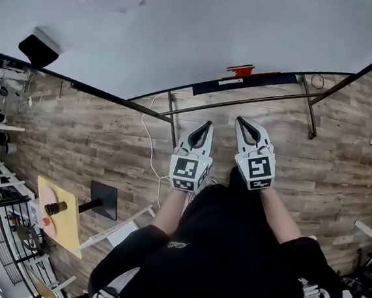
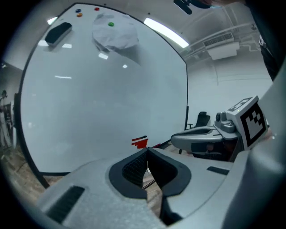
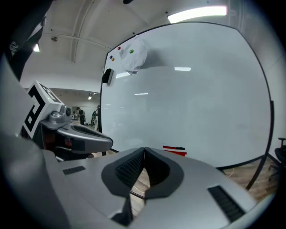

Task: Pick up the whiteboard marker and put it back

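Facing the glossy whiteboard (image 1: pixel 184 33) and slim red marker (image 3: pixel 174 149), left gripper (image 2: pixel 147 153) and right gripper (image 3: pixel 144 150) show ribbed fingers (image 2: pixel 133 170) pressed together.

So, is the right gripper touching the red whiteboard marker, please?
Apart: the head view shows wooden floor between the shut right gripper and the red whiteboard marker.

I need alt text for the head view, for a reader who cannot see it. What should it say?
Seen from above, a person in black holds the left gripper and right gripper side by side, both shut and empty, pointing toward a whiteboard whose tray carries a red marker.
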